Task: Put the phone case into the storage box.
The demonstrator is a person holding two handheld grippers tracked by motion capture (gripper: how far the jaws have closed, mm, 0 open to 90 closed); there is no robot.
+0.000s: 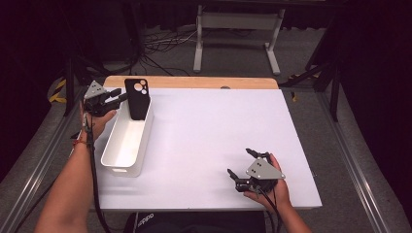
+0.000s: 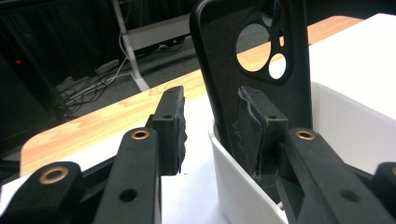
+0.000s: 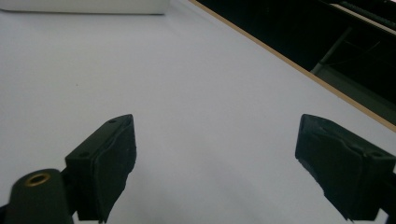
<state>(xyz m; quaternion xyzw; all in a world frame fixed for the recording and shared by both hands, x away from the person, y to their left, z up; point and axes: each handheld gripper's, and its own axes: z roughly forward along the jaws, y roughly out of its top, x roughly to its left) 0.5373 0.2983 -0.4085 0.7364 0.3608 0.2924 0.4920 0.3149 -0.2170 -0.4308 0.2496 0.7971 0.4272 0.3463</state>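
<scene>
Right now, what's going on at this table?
A person works with a gripper in each hand. The left gripper is at the far end of a white bin, where a black phone case stands upright, leaning on the bin's end wall. Its jaws are open, one outside the bin and one just in front of the case, not clamped on it. The right gripper rests open and empty near the front right of the white table.
</scene>
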